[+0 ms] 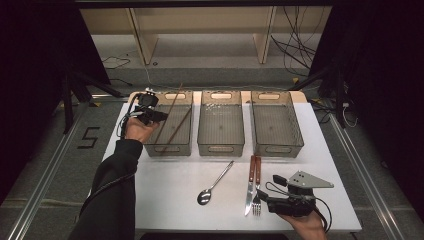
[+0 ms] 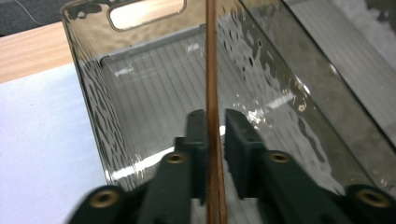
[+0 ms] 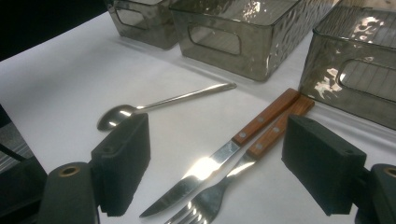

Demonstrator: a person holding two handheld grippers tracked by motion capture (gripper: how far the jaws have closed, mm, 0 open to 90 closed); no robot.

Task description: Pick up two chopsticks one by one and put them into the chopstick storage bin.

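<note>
1. Tabletop [image 1: 175, 210], white, is the biggest thing I see from the high view; everything else rests on it.
2. Bins next: three smoky clear plastic bins stand in a row along the far side. I make out the left bin [image 1: 172, 145] at about 11 o'clock from the table's middle, the middle bin [image 1: 220, 147] at 12, and the right bin [image 1: 280, 149] at 1.
3. Left gripper [image 1: 162, 116] hovers over the left bin's near-left rim. In the left gripper view its jaws stand narrow, with a wooden chopstick [image 2: 211, 70] running up between them. The left pad looks to touch the stick, while a slim gap shows at the right pad, so I read no firm clamp.
4. Right gripper [image 1: 264, 187] sits at 5 o'clock on the table, held low near the front edge. Its jaws are spread wide, with nothing between the pads; they point toward the cutlery.
5. Chopsticks: the one in the jaws [image 1: 175, 102] leans out over the far rim of the left bin, and a second chopstick [image 1: 181, 126] lies slanted inside that bin.
6. Knife [image 1: 250, 186], wood-handled, lies at 5 o'clock, blade toward me.
7. Fork [image 1: 257, 192], with a matching handle, lies touching the knife on its right.
8. Spoon [image 1: 214, 184], steel, lies at 6 o'clock, bowl toward me, well apart from the knife.
</note>
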